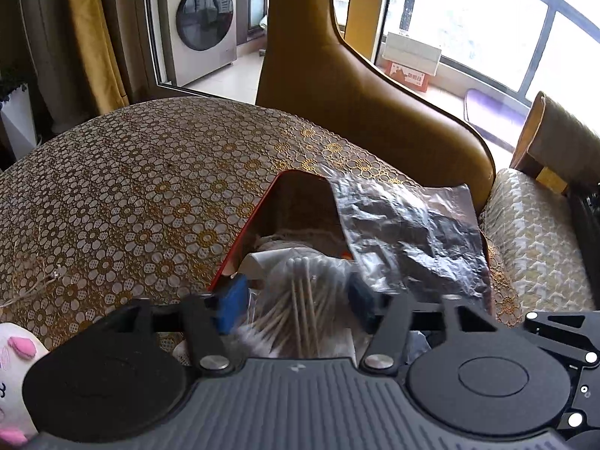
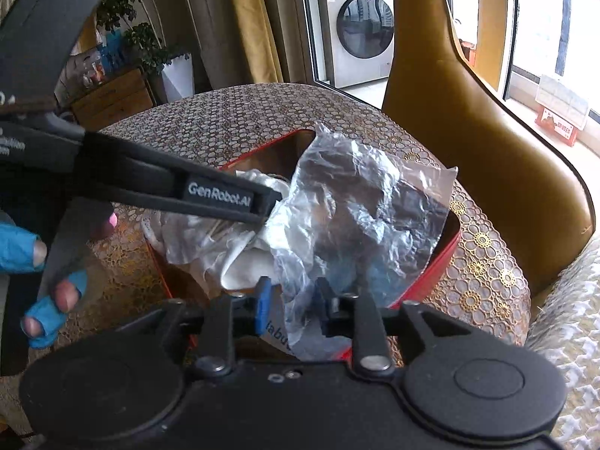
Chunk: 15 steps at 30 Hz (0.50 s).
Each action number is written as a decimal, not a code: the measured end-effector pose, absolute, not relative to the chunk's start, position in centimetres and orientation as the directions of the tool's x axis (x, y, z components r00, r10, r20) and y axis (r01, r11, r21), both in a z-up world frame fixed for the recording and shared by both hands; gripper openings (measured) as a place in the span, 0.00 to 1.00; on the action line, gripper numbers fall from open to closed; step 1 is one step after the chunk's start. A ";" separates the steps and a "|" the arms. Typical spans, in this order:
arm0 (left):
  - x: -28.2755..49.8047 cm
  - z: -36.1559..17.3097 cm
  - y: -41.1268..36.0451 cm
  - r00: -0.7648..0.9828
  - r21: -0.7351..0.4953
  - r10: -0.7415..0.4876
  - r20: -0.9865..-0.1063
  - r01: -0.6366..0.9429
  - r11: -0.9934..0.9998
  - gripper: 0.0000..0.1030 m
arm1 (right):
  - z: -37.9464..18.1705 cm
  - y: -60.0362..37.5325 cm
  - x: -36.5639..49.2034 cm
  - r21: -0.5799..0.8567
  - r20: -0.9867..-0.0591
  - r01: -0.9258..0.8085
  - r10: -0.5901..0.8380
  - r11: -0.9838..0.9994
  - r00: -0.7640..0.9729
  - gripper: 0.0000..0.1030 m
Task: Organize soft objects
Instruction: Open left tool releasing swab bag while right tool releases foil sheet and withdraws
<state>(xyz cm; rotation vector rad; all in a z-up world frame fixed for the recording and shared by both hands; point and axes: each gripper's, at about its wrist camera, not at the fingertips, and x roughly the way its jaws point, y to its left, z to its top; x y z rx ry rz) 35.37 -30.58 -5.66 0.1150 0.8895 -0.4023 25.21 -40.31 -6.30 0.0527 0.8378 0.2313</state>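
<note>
- Right, my left gripper [image 1: 296, 300] is holding a clear bag of wooden cotton swabs [image 1: 300, 311] between its fingers, over the red-rimmed open box [image 1: 240, 240].
- My right gripper [image 2: 292, 307] is pinching a crinkled clear plastic bag [image 2: 348, 217], also over the box.
- I'm judging the job partway: a white-and-pink plush toy [image 1: 15, 367] is waiting on the table.

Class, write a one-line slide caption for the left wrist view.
Left tool holds a clear plastic bag of wooden cotton swabs over the red box on the floral-patterned table.
</note>
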 end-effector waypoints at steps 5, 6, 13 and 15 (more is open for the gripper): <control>35.1 -5.3 -30.2 0.568 -0.079 -0.306 -0.764 0.388 0.918 0.72 | -6.2 -40.1 24.8 0.129 -0.721 -0.196 0.228 0.972 0.654 0.39; 35.0 -5.1 -30.2 0.571 -0.082 -0.308 -0.761 0.387 0.918 0.72 | -6.2 -40.1 24.8 0.128 -0.720 -0.197 0.228 0.972 0.655 0.40; 34.1 -3.9 -29.3 0.581 -0.107 -0.337 -0.741 0.394 0.913 0.72 | -5.4 -40.5 24.2 0.135 -0.701 -0.198 0.235 0.971 0.673 0.50; 33.6 -3.5 -29.1 0.582 -0.111 -0.344 -0.737 0.398 0.911 0.72 | -4.9 -40.5 23.8 0.137 -0.695 -0.195 0.234 0.971 0.680 0.53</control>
